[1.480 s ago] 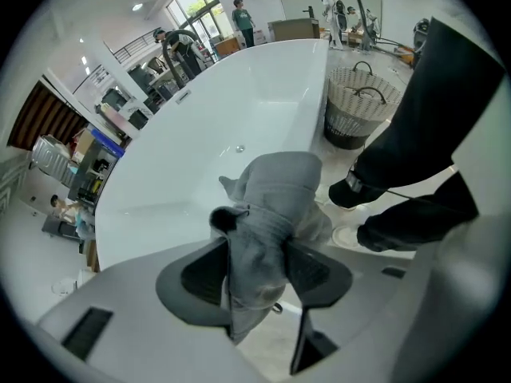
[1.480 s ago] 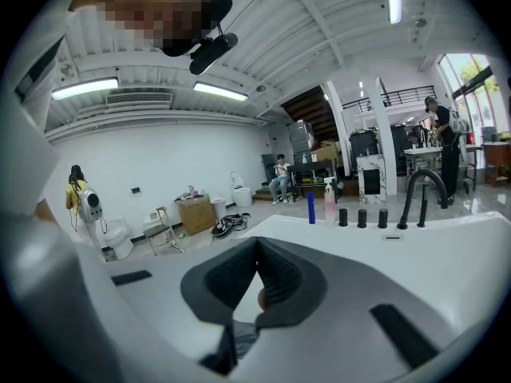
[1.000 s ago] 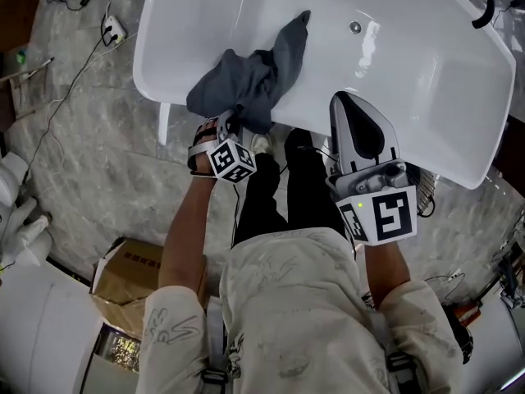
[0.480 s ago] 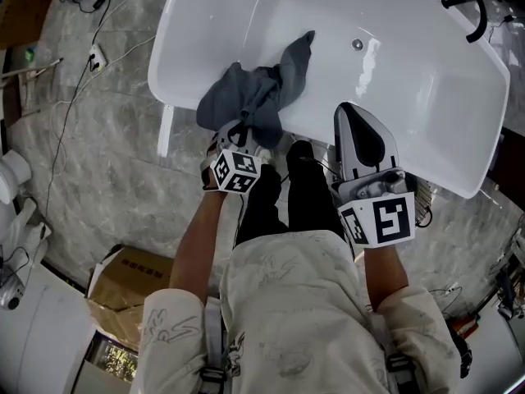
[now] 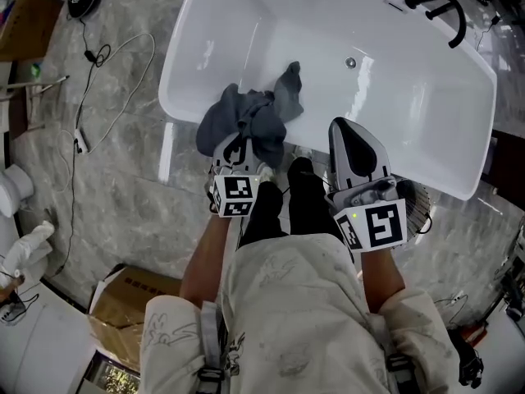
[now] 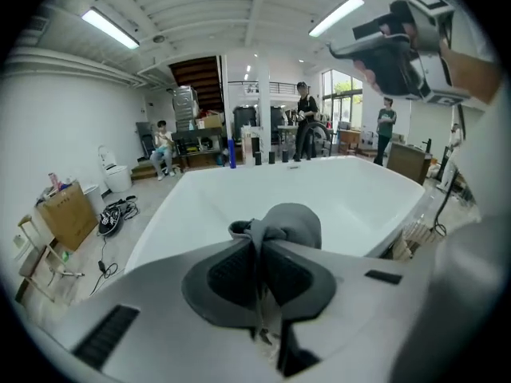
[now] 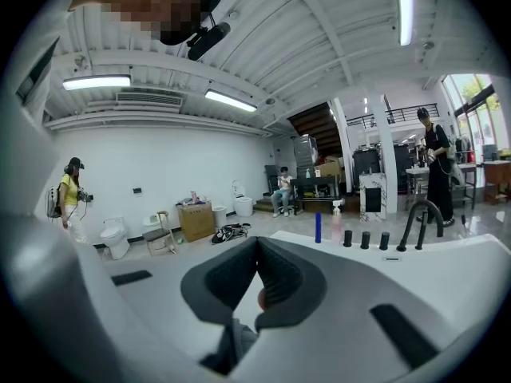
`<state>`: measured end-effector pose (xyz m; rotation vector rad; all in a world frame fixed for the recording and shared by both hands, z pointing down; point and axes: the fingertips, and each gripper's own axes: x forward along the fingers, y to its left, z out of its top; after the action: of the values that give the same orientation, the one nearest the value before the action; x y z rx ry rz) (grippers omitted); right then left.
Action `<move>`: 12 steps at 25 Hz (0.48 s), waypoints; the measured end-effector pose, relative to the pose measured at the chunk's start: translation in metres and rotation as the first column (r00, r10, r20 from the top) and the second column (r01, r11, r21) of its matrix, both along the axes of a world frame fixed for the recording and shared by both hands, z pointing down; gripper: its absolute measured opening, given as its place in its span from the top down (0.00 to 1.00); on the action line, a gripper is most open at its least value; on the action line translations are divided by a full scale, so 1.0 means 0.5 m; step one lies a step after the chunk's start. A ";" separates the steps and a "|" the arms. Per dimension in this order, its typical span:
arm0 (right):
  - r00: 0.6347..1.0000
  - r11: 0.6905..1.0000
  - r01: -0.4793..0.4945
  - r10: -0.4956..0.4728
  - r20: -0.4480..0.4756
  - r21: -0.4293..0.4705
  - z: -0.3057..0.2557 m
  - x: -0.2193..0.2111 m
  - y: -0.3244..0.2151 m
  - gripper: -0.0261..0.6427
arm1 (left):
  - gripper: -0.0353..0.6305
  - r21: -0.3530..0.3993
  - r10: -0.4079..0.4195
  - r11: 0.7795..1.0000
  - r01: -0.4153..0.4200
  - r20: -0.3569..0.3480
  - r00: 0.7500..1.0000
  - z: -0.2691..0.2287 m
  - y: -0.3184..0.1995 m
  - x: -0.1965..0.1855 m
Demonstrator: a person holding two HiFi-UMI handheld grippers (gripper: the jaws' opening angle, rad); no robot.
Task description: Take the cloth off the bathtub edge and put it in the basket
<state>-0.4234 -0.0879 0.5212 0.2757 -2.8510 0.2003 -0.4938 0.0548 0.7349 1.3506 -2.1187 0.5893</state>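
Cloth [image 5: 250,121], dark grey, sits bunched over the near rim of the white bathtub [image 5: 385,72] in the head view, one end trailing into the tub. The left gripper [image 5: 240,144] meets it at the rim, and the right gripper [image 5: 351,130] hangs over the same rim further right, apart from the cloth. A black faucet [image 5: 447,11] stands on the far edge, and a cardboard box [image 5: 131,290] lies on the floor at the left. In the left gripper view the left gripper [image 6: 259,242] is clamped on a fold of the cloth [image 6: 287,222], its jaws having just been closing on it, with the bathtub [image 6: 351,186] beyond. In the right gripper view the right gripper [image 7: 255,250] has its pads together with nothing between them, the bathtub [image 7: 471,250] rim beyond.
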 end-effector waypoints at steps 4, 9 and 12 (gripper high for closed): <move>1.000 1.000 -0.014 0.014 0.014 0.014 -0.028 0.013 0.016 0.98 | 0.92 0.087 -0.025 0.996 0.023 0.025 0.999 -0.077 -0.011 -0.008; 0.999 0.999 -0.036 0.035 0.041 0.036 -0.062 0.029 0.038 0.98 | 0.92 0.190 -0.055 0.981 0.046 0.044 0.998 -0.165 -0.017 -0.020; 0.997 0.997 -0.051 0.048 0.059 0.050 -0.087 0.039 0.043 0.98 | 0.92 0.255 -0.065 0.966 0.048 0.061 0.996 -0.227 -0.024 -0.023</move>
<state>-0.4038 -0.0662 0.4775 0.3571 -2.9115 0.1474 -0.5054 0.0426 0.6214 1.4161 -2.3442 0.3546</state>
